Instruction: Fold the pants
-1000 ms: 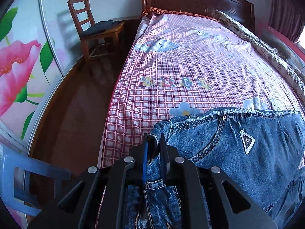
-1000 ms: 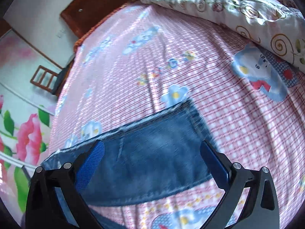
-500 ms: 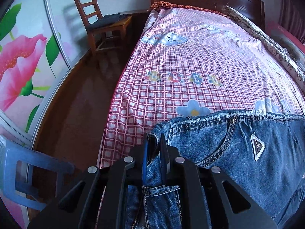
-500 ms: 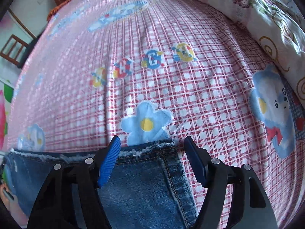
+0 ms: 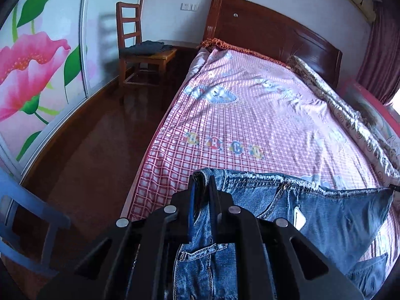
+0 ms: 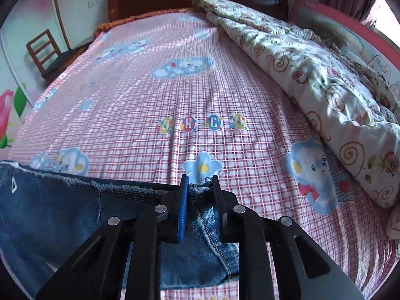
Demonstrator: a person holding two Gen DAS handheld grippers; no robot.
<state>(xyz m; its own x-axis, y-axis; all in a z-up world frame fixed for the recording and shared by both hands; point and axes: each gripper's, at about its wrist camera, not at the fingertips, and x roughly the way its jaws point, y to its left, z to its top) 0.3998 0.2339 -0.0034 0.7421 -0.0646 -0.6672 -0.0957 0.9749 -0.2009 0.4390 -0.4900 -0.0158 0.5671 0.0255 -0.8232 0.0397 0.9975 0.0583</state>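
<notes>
Blue denim pants (image 5: 325,207) with a frayed top edge hang stretched above the pink checked bed sheet (image 5: 250,115). My left gripper (image 5: 201,182) is shut on the pants' left corner. My right gripper (image 6: 200,182) is shut on the pants' right corner (image 6: 200,190). In the right wrist view the pants (image 6: 50,212) run off to the left, above the sheet (image 6: 175,87). The lower part of the pants is hidden behind the grippers.
A rolled floral quilt (image 6: 312,75) lies along the bed's right side. The wooden headboard (image 5: 270,30) is at the far end. A wooden chair (image 5: 140,55) with dark clothes stands on the floor to the left, by a flower-painted wardrobe (image 5: 37,62). A blue plastic chair (image 5: 27,215) is near left.
My right gripper closed from wide open onto the pants' right corner. Both grippers rose, lifting the pants' top edge off the sheet; the left stayed shut.
</notes>
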